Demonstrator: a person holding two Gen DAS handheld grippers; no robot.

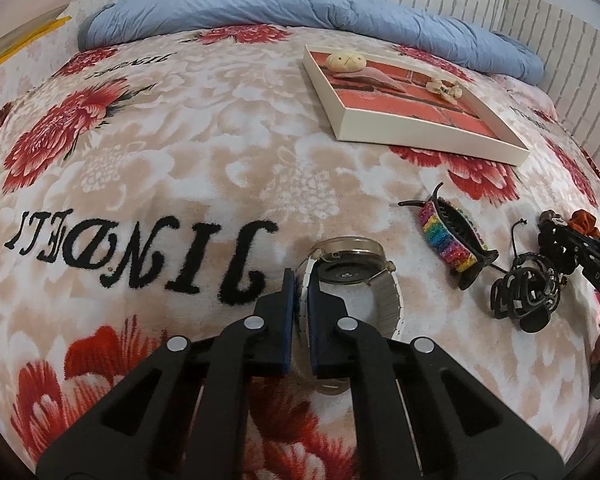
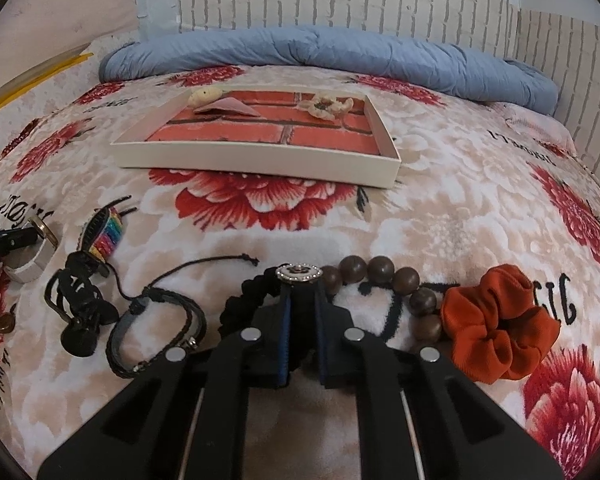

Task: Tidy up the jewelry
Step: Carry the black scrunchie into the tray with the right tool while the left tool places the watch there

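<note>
Watch, lower centre of frame, sits clamped by its band in our left tongs; our right tongs grip a black bracelet

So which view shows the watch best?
The left wrist view: the watch sits centred, its band pinched in the left tongs. The right wrist view shows it only small at the left edge.
</note>
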